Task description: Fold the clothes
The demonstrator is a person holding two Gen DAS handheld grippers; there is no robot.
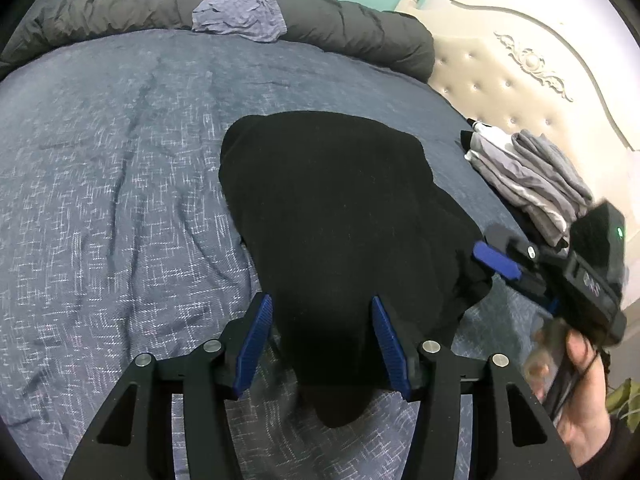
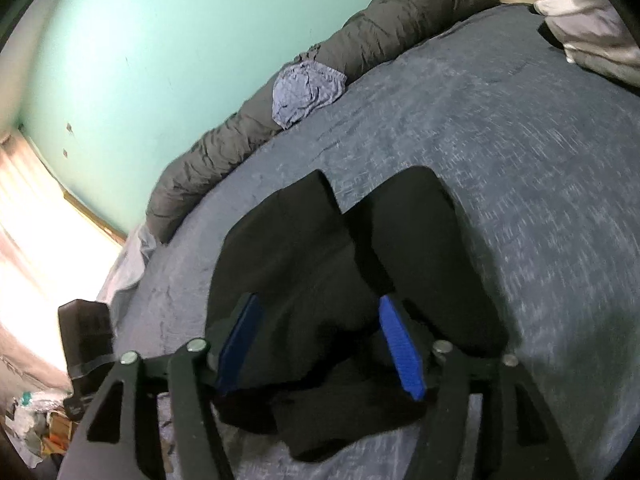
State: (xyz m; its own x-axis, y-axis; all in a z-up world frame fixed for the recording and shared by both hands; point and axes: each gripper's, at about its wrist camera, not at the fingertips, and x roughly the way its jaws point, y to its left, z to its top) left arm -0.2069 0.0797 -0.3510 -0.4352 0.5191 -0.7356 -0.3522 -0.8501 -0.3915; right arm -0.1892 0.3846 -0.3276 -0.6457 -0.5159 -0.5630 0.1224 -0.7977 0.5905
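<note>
Just black garment (image 1: 332,216) on bedspread (image 1: 120,160)

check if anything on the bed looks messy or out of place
One thing stands out: a crumpled blue-grey garment sits bunched on the rolled dark duvet at the far edge, apart from the folded grey stack by the headboard. The black garment lies rumpled, only partly folded.

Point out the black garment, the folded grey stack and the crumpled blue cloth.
black garment (image 1: 328,200): left wrist view, middle of its flat top.
grey stack (image 1: 532,180): left wrist view, top folded layer.
blue cloth (image 1: 240,12): left wrist view, its crumpled centre.
</note>
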